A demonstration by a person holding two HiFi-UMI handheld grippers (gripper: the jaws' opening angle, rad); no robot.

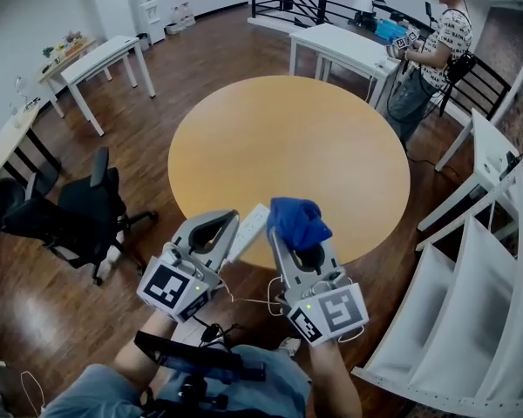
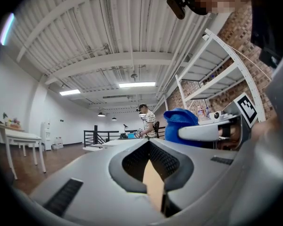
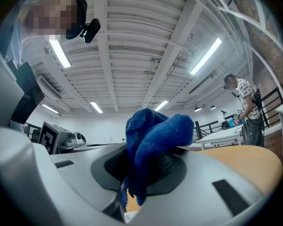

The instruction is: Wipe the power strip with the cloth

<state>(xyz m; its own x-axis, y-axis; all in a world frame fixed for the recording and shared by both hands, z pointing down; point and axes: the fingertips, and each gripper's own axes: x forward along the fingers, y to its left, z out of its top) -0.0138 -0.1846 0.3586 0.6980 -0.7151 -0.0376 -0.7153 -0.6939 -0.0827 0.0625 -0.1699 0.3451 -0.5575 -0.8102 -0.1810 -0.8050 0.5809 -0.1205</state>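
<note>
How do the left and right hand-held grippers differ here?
The left hand-held gripper has jaws together, nothing between them; the right hand-held gripper is clamped on the blue cloth. The left one's tip is bare, beside the power strip; the right one's is covered by cloth. Both hang by the round table.

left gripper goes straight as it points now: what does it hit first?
Probably nothing near: the left gripper, shut and empty, points level across the round table, power strip and cloth off to its right. Far ahead: a white table and a person. Height over the round table is unclear.
</note>
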